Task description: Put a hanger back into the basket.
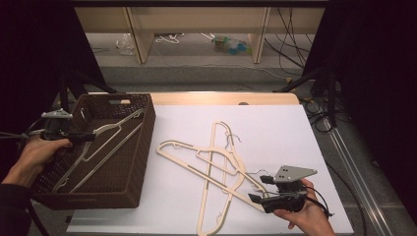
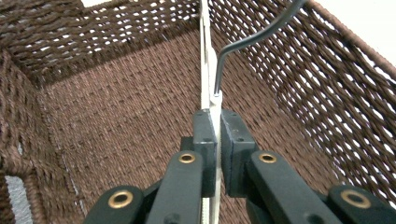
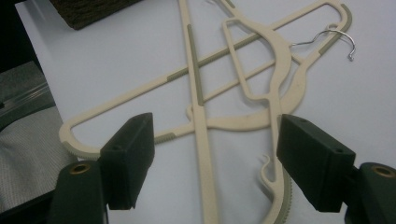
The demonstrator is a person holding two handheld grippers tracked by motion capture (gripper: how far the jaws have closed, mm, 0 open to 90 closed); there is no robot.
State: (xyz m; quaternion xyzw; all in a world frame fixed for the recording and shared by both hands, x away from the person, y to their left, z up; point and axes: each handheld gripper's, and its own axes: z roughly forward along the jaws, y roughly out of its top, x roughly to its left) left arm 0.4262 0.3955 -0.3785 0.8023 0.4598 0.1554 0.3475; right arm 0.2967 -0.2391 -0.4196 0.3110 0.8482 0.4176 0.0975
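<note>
A cream plastic hanger (image 1: 105, 142) leans inside the brown woven basket (image 1: 142, 147) at the table's left. My left gripper (image 1: 91, 136) reaches in over the basket's left rim. In the left gripper view the left gripper (image 2: 218, 126) is shut on the hanger's (image 2: 205, 60) thin neck just below its metal hook (image 2: 247, 39). Two more cream hangers (image 1: 196, 164) lie crossed on the white table. At their near right end my right gripper (image 1: 259, 189) hovers open. In the right gripper view, the right gripper (image 3: 217, 140) has wide jaws that frame the crossed hangers (image 3: 196, 74) without touching them.
The basket's woven walls (image 2: 336, 84) close in around the held hanger. A wire hook (image 3: 336, 39) of one table hanger points away from my right gripper. The white tabletop (image 1: 275, 132) ends at a wooden strip at the back, and cables trail on the floor at the right.
</note>
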